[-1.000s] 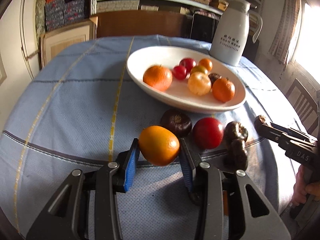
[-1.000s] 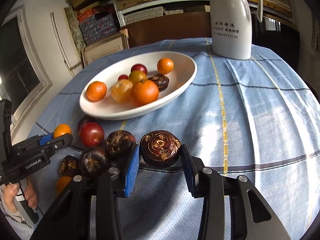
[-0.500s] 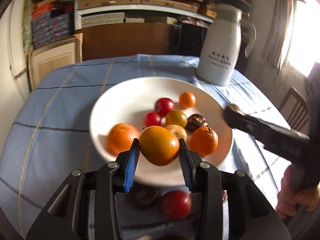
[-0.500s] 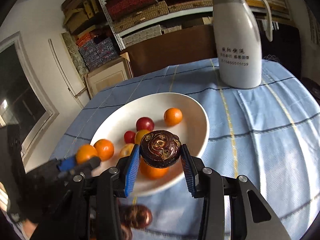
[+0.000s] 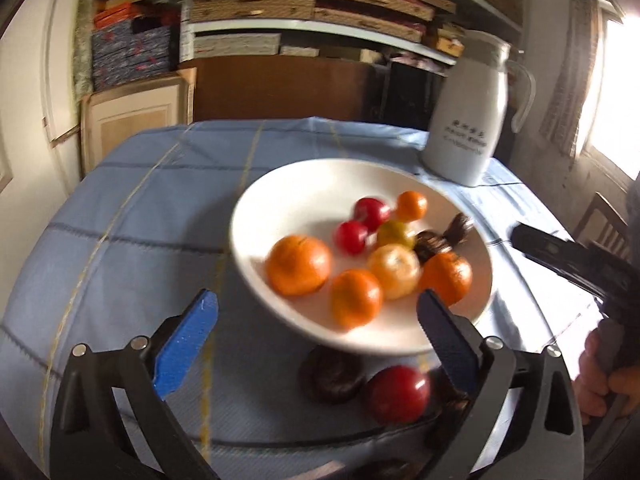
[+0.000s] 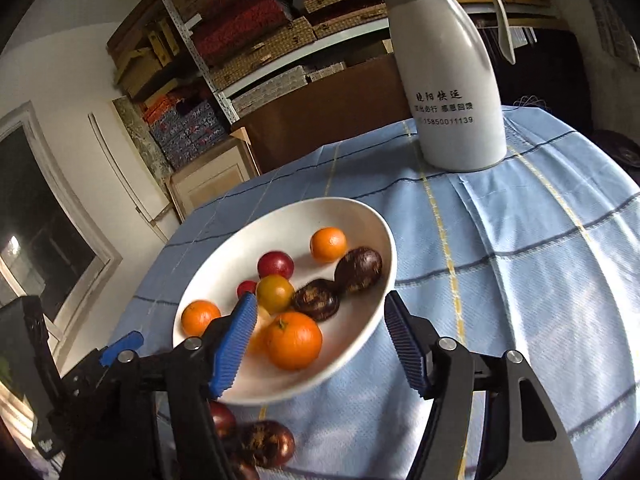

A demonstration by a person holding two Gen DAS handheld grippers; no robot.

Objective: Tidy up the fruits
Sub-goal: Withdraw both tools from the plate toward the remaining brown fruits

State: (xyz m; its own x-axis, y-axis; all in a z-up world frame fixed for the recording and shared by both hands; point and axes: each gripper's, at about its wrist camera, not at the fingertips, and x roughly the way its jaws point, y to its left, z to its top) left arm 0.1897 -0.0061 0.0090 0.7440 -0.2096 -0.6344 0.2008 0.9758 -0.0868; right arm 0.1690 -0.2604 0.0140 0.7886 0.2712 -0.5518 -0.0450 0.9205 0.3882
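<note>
A white bowl [image 5: 304, 200] on the blue tablecloth holds several oranges, small red fruits and dark brown fruits. My left gripper [image 5: 316, 326] is open and empty above the bowl's near rim; an orange [image 5: 354, 298] lies just below it in the bowl. My right gripper [image 6: 320, 336] is open and empty over the bowl [image 6: 288, 224]; a dark brown fruit [image 6: 358, 264] lies by the bowl's right rim. A dark fruit [image 5: 332, 372] and a red fruit [image 5: 398, 392] lie on the cloth in front of the bowl.
A white thermos jug [image 6: 452, 80] stands on the table behind the bowl, also in the left wrist view [image 5: 468, 120]. Shelves with boxes fill the back wall. More dark fruits [image 6: 264, 442] lie on the cloth near the table's front edge.
Both grippers have opened. The orange left the left gripper and the dark brown fruit left the right gripper; both now lie in the bowl.
</note>
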